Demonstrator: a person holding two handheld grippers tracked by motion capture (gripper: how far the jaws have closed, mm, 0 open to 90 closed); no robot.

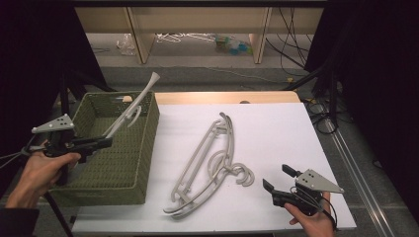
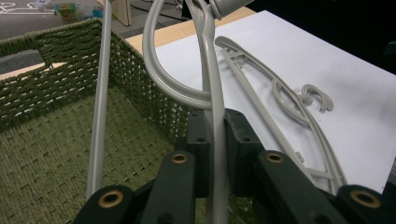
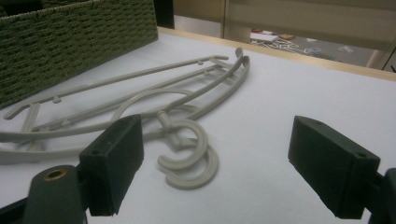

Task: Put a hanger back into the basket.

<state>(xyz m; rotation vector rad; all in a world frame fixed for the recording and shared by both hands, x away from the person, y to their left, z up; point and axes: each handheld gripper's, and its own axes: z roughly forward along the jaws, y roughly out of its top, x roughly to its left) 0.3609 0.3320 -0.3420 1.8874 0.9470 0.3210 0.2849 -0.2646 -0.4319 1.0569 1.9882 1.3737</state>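
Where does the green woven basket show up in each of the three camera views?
High view: the green woven basket sits at left on the white table, under the left gripper and its held hanger.
Left gripper view: it spans the left half, below the clamped hanger.
Right gripper view: its side wall is at the upper left.
Shared landmark: the loose hangers lying beside it.

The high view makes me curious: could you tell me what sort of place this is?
Probably a lab or workshop set up for recording: a white-topped table flanked by dark curtains, loose cables on the floor, and a bare wooden bench behind.
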